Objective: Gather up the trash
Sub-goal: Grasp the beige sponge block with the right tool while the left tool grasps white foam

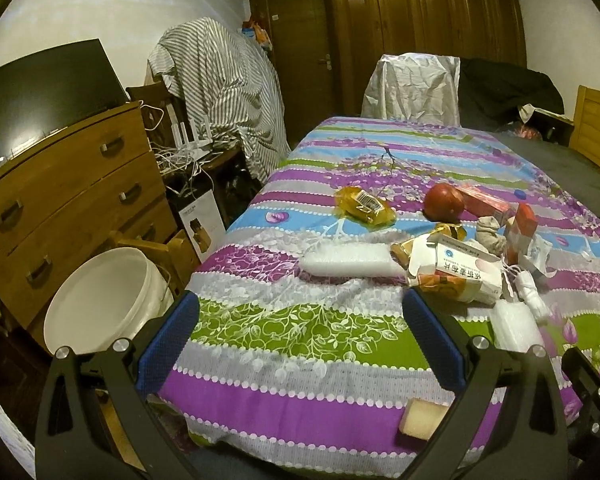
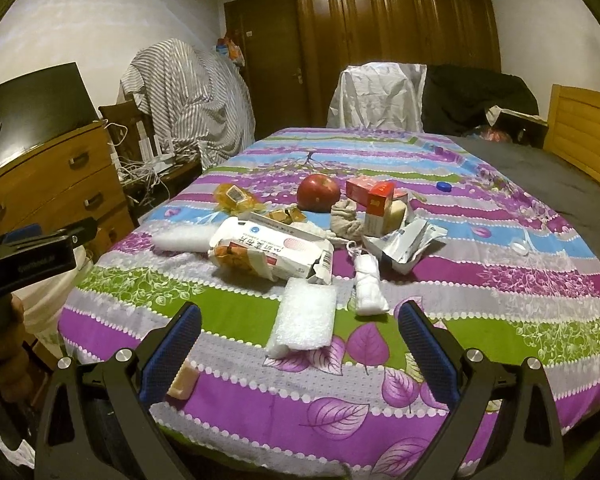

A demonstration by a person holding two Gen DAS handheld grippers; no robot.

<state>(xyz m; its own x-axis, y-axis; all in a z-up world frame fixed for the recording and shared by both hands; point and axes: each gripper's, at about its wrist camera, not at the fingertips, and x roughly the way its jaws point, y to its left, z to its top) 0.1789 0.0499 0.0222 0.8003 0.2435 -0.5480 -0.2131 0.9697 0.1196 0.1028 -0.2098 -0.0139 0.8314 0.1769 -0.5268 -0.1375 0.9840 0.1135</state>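
The trash [image 2: 284, 256] lies heaped mid-worktop [image 2: 500, 304], a foam pad [image 2: 304, 320] nearest us. Both the left hand-held gripper [image 1: 300, 344] and right hand-held gripper [image 2: 300, 344] gape empty, nothing collected yet; next we close on the pad and carry it to the bucket [image 1: 100, 300].

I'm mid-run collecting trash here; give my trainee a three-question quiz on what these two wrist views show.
1. True or false: the left gripper has its jaws shut on trash.
2. Which item lies closest ahead of the right gripper: A) round red apple, B) white bubble-wrap pouch, C) blue plastic bottle cap?
3. Fill in: the white plastic bucket stands on the floor beside the ___ wooden chest of drawers.

Key: 1 false, both grippers are open and empty; 2 B; 3 brown.
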